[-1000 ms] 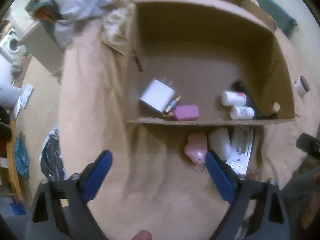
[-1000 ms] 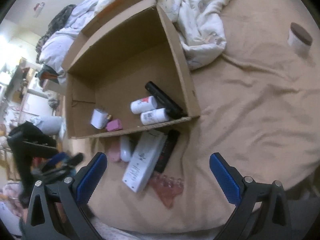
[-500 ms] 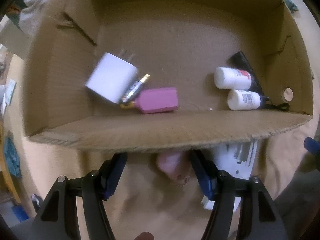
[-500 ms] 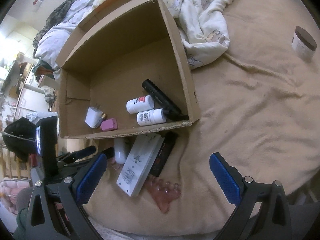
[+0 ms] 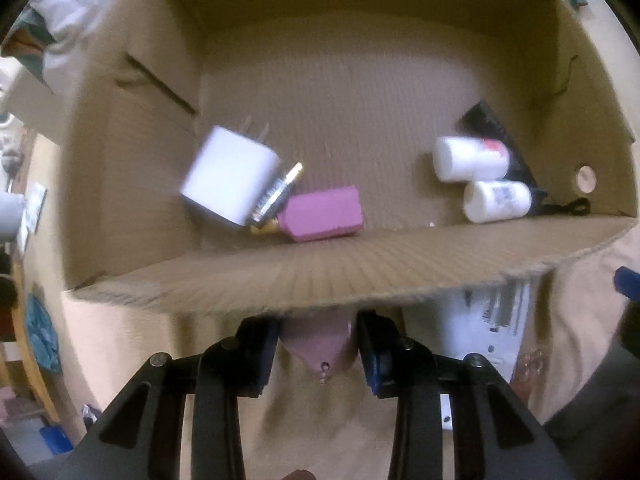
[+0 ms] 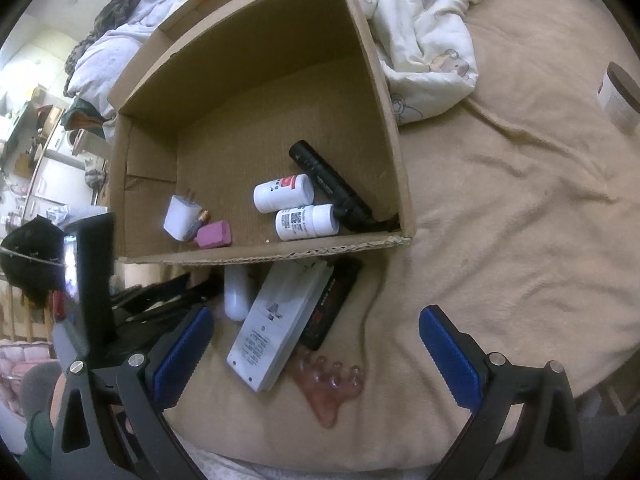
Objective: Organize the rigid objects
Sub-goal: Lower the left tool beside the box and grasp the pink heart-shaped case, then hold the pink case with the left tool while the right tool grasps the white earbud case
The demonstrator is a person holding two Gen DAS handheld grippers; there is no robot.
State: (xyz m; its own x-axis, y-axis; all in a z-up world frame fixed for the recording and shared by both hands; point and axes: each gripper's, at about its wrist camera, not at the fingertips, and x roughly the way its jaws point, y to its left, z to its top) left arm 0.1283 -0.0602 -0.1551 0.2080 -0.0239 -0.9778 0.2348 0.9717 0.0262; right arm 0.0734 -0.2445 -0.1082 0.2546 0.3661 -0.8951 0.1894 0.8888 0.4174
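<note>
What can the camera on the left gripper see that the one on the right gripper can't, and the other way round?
Only the left view shows the left gripper with its jaws closing around a small pink charm just outside the cardboard box.

Only the right view shows the open right gripper, a pink toe separator, a black pack, a brown-lidded jar and crumpled bedding.

Both show the box's contents: white charger, battery, pink block, two white bottles and a black flashlight.

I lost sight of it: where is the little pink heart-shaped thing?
In the left wrist view, the pink heart lies on the tan blanket just outside the cardboard box, between the closing left gripper's fingers.
</note>
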